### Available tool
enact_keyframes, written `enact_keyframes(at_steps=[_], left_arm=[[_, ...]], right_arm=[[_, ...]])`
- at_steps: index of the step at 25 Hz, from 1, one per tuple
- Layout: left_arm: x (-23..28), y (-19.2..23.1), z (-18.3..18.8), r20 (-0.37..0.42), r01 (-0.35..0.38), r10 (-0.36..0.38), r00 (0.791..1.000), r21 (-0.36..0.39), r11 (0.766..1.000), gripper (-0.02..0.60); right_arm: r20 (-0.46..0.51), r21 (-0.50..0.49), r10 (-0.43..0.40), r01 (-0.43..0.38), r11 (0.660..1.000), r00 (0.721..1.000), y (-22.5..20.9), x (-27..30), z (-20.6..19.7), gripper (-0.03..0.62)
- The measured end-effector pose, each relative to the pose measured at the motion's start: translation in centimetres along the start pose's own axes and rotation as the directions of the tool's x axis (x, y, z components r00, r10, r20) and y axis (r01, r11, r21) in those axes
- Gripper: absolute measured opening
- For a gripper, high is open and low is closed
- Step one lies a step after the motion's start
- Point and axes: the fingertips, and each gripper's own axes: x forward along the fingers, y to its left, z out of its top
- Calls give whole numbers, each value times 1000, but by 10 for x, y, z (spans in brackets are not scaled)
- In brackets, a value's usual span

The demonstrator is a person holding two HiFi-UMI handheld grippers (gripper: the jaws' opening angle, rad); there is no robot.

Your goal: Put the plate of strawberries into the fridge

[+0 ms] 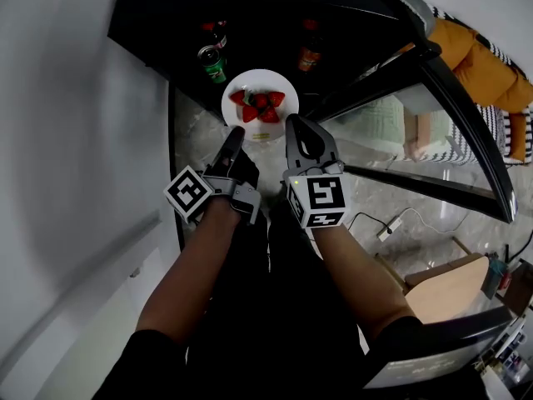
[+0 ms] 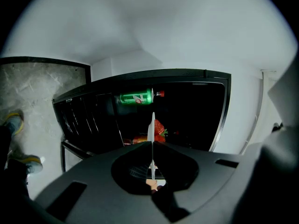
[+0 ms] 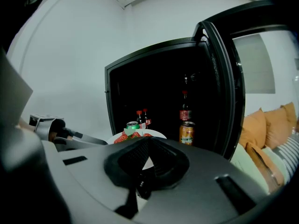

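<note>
1. At the far left of the head view, a plain white wall (image 1: 75, 140) is filling the frame beside the open black fridge (image 1: 166, 23).
2. I am gripping with the left gripper (image 1: 236, 134). Its jaws are pressing together on the near-left rim of the white plate (image 1: 260, 77). In the left gripper view the plate (image 2: 152, 125) is showing edge-on as a thin white line pinched between those jaws.
3. The plate is hanging level at the fridge's open front, partly over the dark interior. I cannot tell whether it is resting on a shelf. Red strawberries (image 1: 260, 105) are sitting heaped in its middle.
4. Just beyond the plate, a green can (image 1: 212, 63) is standing at the left, with two small red-labelled bottles (image 3: 140, 118) behind it. An orange can (image 1: 310, 57) is standing farther right, in front of a dark bottle (image 3: 185, 110).
5. I am gripping with the right gripper (image 1: 296, 125) too. Its jaws are closing on the plate's near-right rim. In the right gripper view a white wedge of plate is showing between the pads, and the left gripper is reaching in from the left.
6. Farther right, the fridge's glass door (image 1: 454, 107) is standing wide open.
7. Beyond the door, a sofa with orange cushions (image 1: 483, 65) is showing, and a white cable (image 1: 387, 226) is lying on the marble floor (image 1: 375, 192).
</note>
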Motion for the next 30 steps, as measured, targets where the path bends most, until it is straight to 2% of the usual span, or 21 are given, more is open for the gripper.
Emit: enact_keyframes(at_steps=[9, 16, 30], left_arm=[[23, 37, 8, 3, -33, 33, 999, -13, 999, 12], [44, 61, 16, 15, -32, 32, 999, -18, 999, 12], [69, 80, 20, 23, -37, 38, 999, -24, 999, 12]], right_arm=[[2, 9, -17, 17, 1000, 1000, -13, 25, -18, -5], [-6, 4, -37, 37, 999, 999, -24, 45, -41, -5], [1, 24, -58, 58, 998, 998, -40, 73, -52, -5]])
